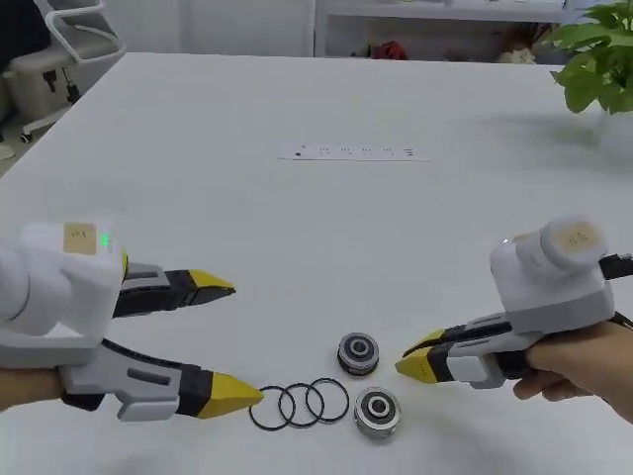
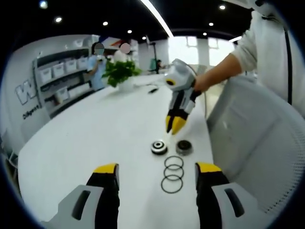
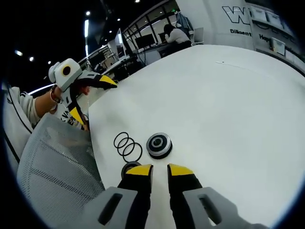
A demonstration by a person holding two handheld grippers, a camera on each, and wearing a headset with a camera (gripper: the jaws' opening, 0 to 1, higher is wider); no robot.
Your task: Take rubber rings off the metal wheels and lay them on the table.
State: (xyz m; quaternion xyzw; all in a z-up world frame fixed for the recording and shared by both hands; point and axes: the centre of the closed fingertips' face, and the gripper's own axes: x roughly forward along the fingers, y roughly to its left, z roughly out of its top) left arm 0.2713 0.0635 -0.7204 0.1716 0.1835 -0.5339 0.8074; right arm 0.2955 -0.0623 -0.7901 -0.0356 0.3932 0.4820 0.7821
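Left tongs [image 1: 235, 341] sit near left with jaws spread wide, tips pointing right. Right tongs [image 1: 401, 362], near right, have jaws almost together and point left, gripped by the right hand [image 1: 579, 371].

A green potted plant [image 1: 593, 59] stands at the far right corner of the desk [image 1: 297, 99]. A flat white strip [image 1: 353, 152] with small dark marks lies mid-desk, well apart from the plant. A white office chair [image 1: 59, 49] sits beyond the far left edge. In the left gripper view, wall shelves [image 2: 62, 90] carry white bins [image 2: 47, 74], and a grey mesh chair [image 2: 248, 133] stands just beside the desk.
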